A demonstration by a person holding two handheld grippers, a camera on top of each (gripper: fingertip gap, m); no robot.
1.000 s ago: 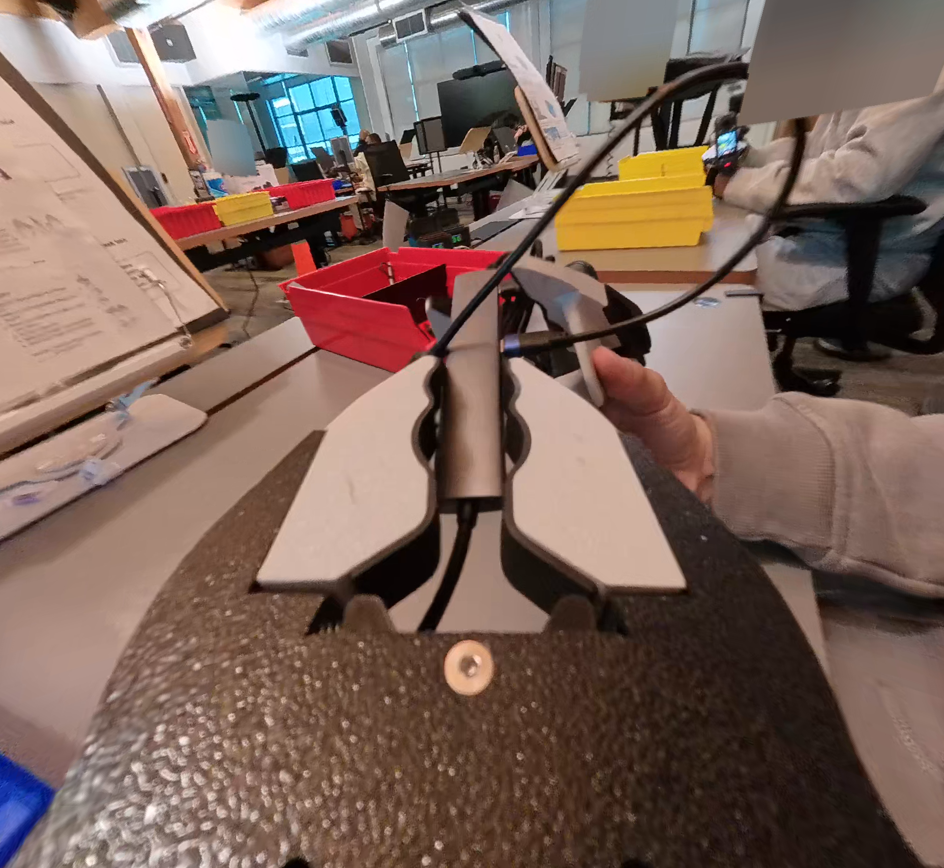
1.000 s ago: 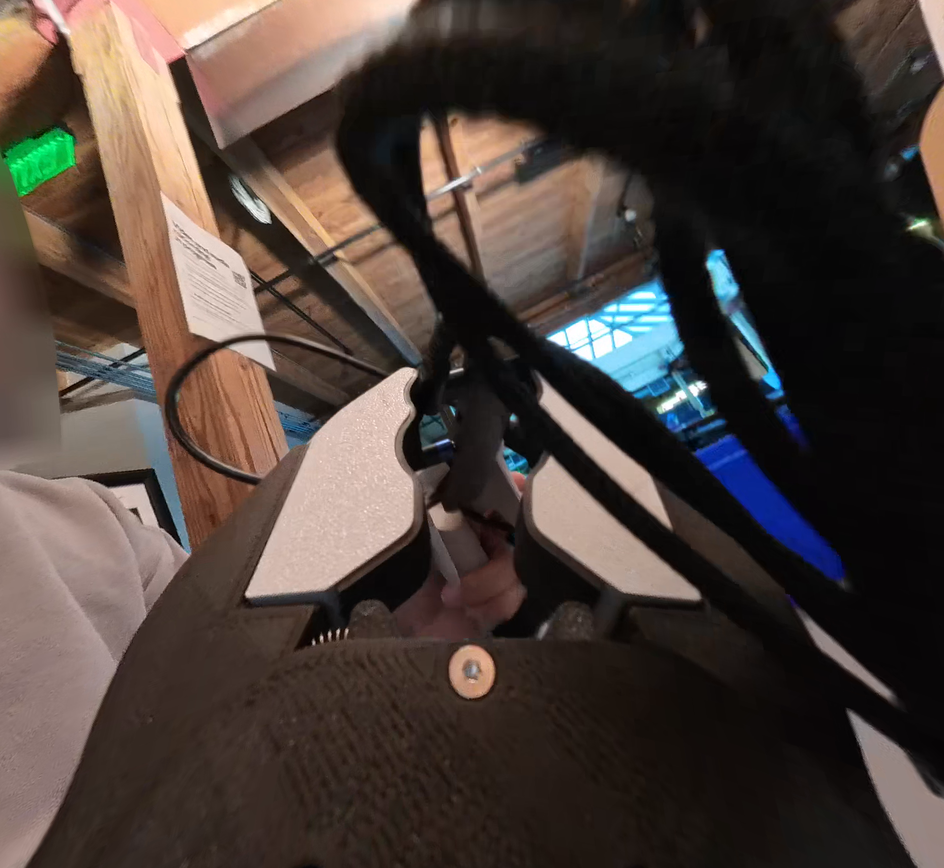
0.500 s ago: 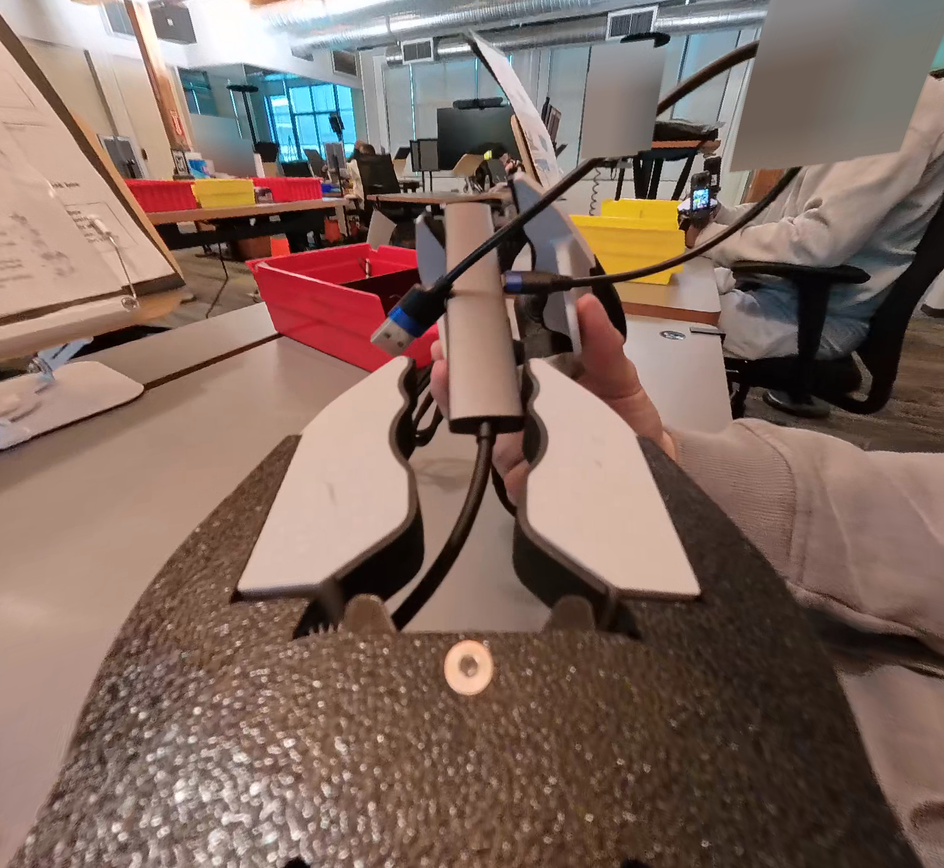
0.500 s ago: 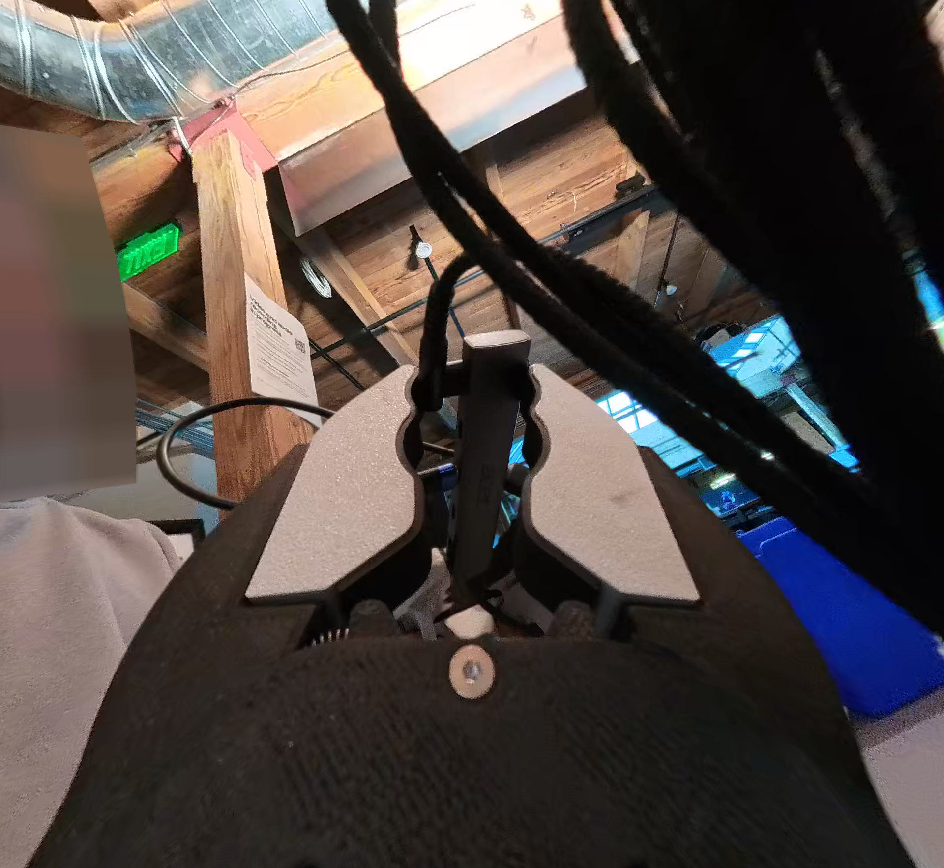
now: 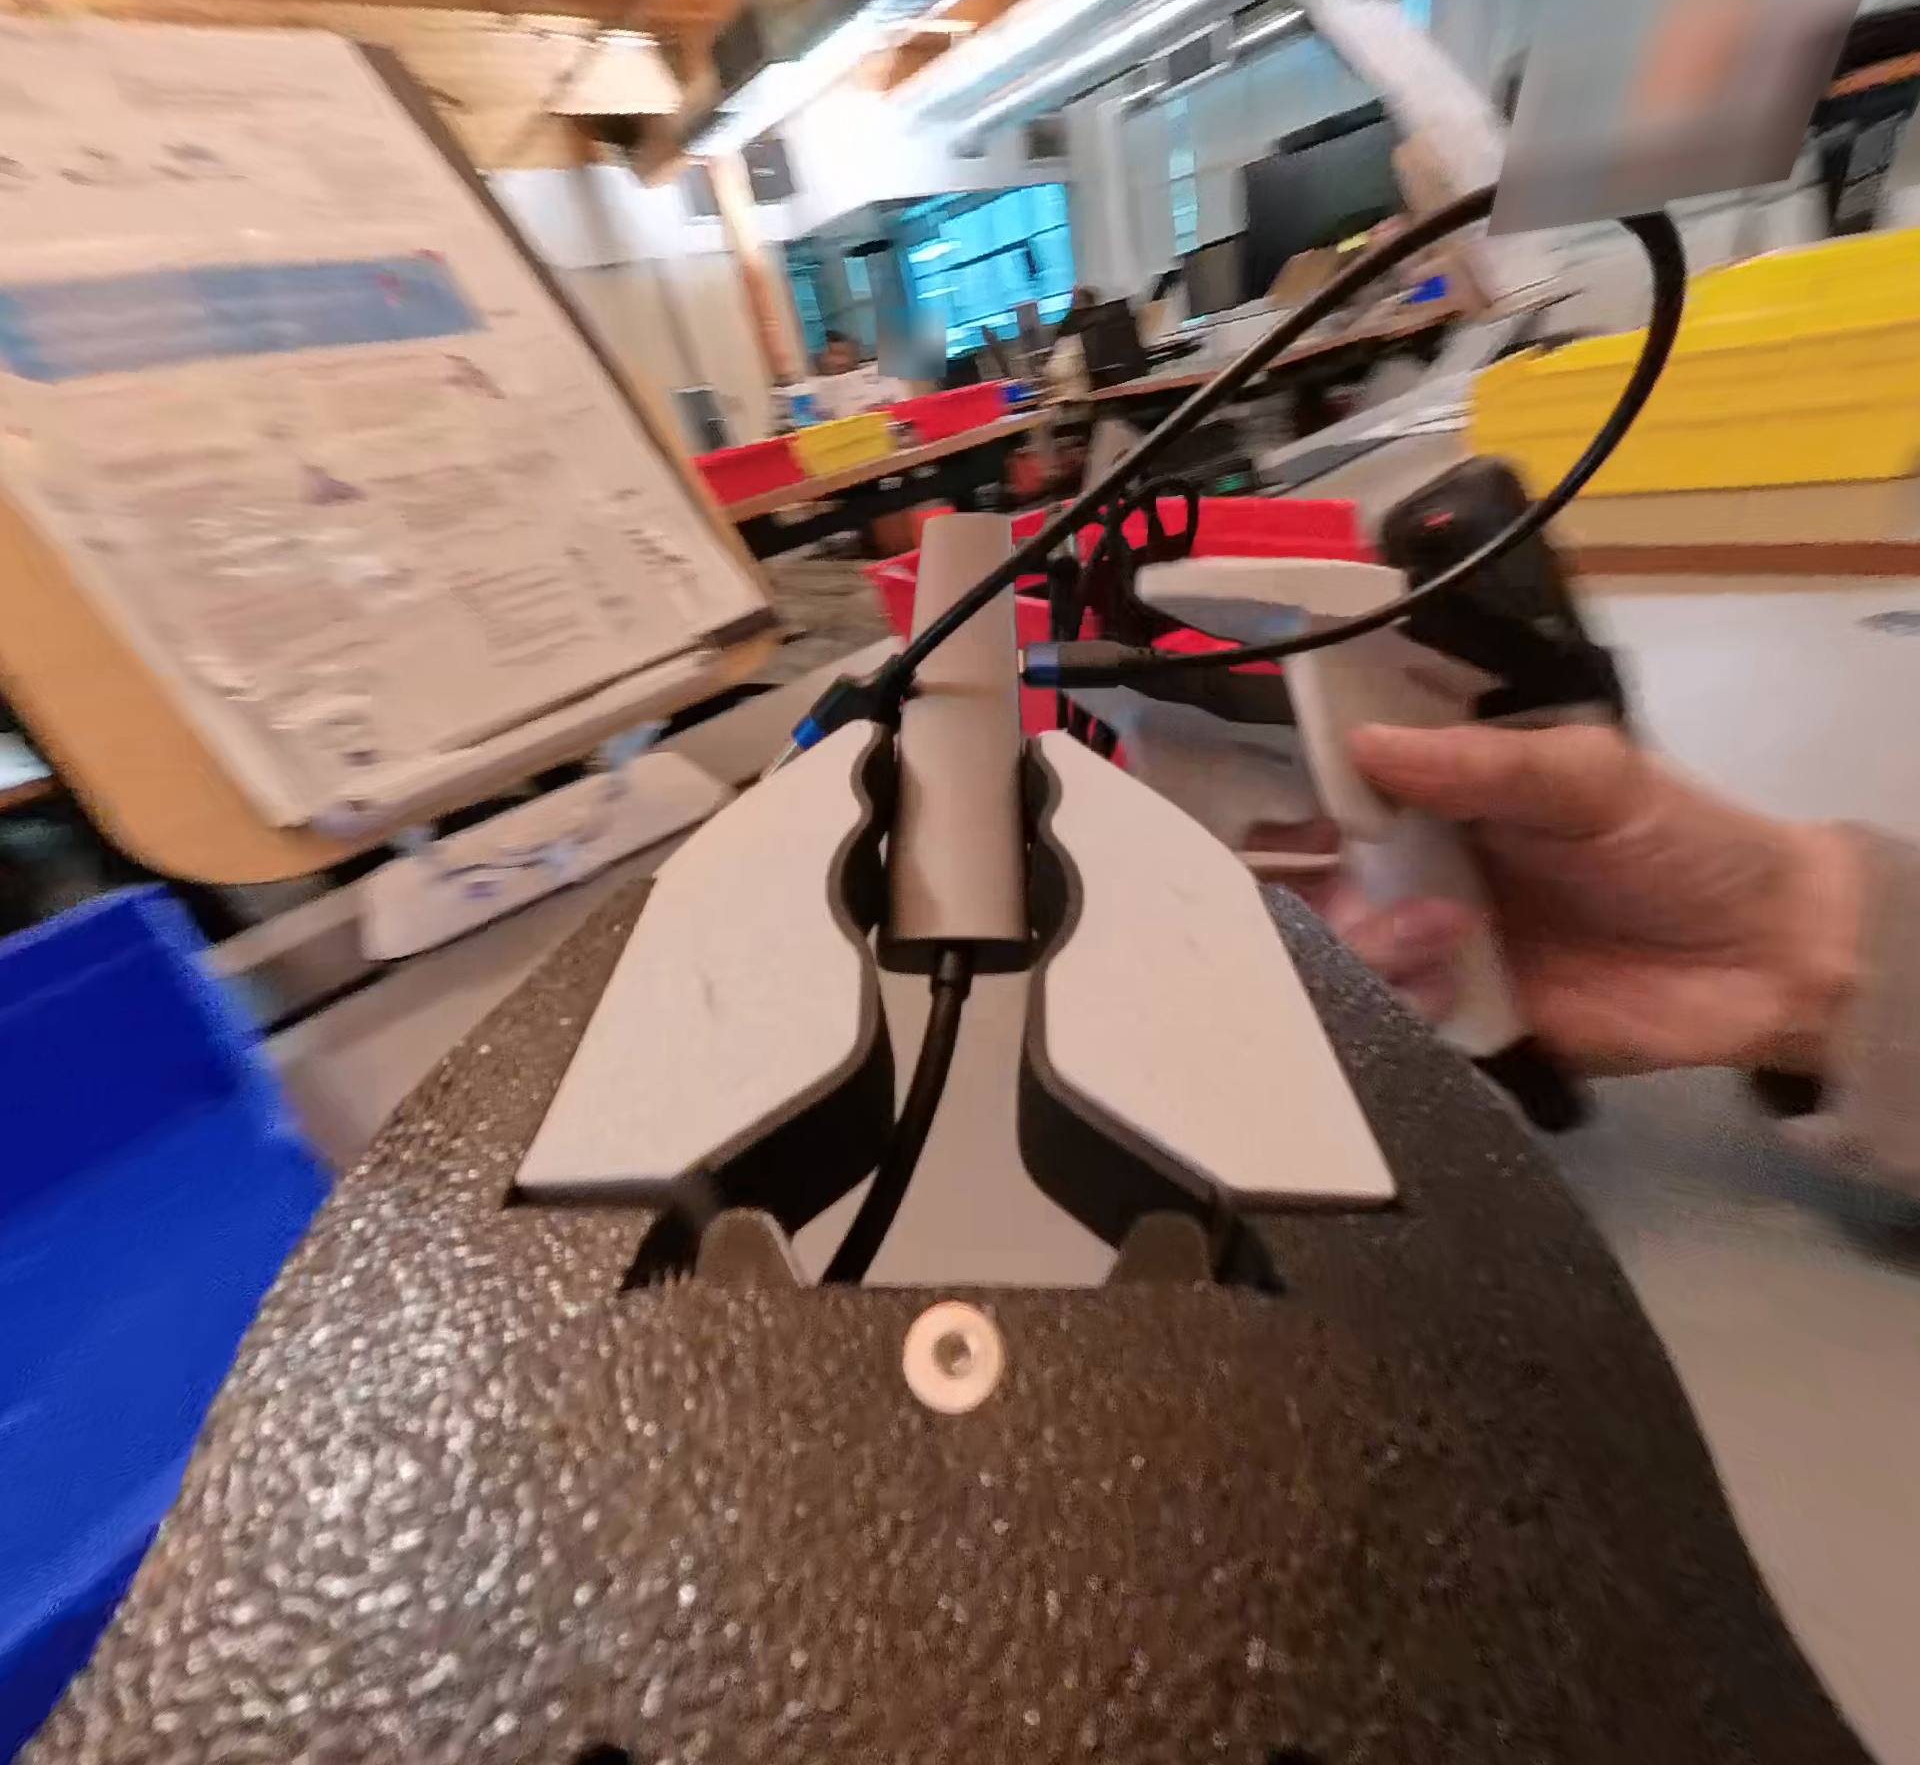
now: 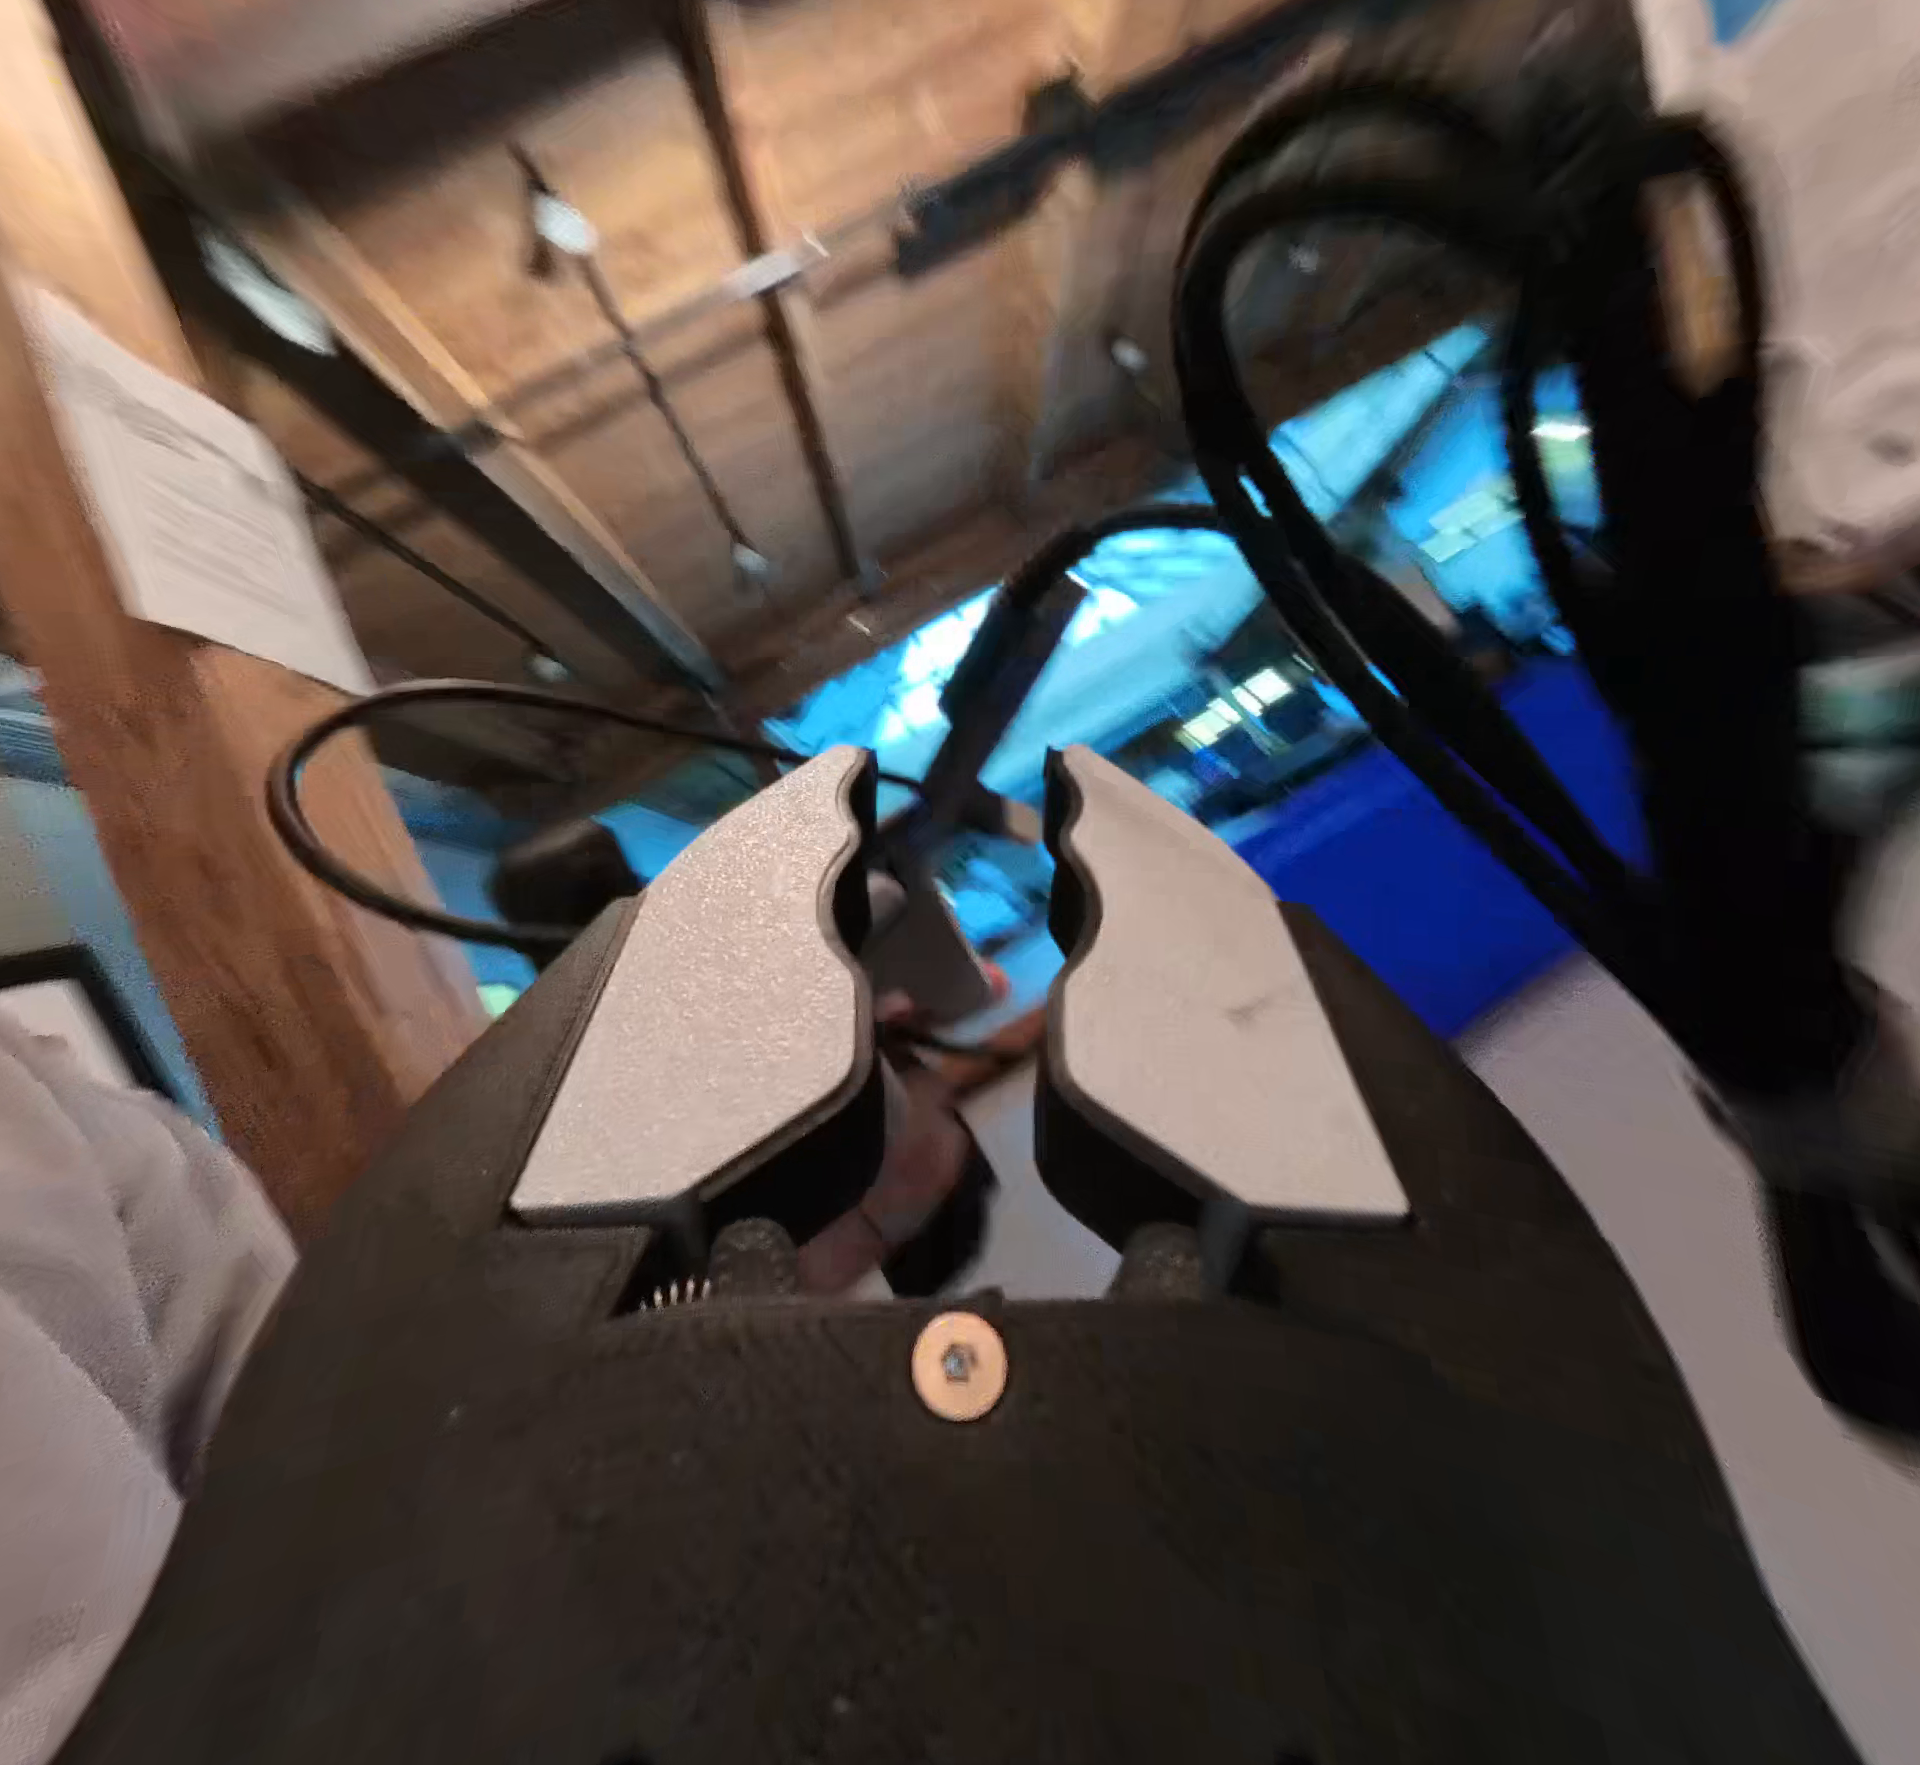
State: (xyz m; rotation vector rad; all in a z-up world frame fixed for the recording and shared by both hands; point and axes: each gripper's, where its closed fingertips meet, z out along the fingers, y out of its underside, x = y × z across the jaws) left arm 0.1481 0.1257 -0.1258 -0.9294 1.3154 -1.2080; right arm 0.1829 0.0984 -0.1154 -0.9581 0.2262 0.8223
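Now the left gripper (image 5: pixel 954 759) is clenched around the grey hub (image 5: pixel 956 780), small, rigid, smooth and best held mid-body, above the bench (image 5: pixel 1766 635) while the right gripper (image 6: pixel 954 770) hangs released.

No writing can be read: the printed sheet on the tilted wooden board (image 5: pixel 312 427) is motion-blurred, and the white paper notice on the wooden post (image 6: pixel 197 510) is too smeared to read.

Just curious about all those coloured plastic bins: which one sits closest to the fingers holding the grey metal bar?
The blue plastic bin, at the left gripper's side; the red bin and yellow bins lie farther off.
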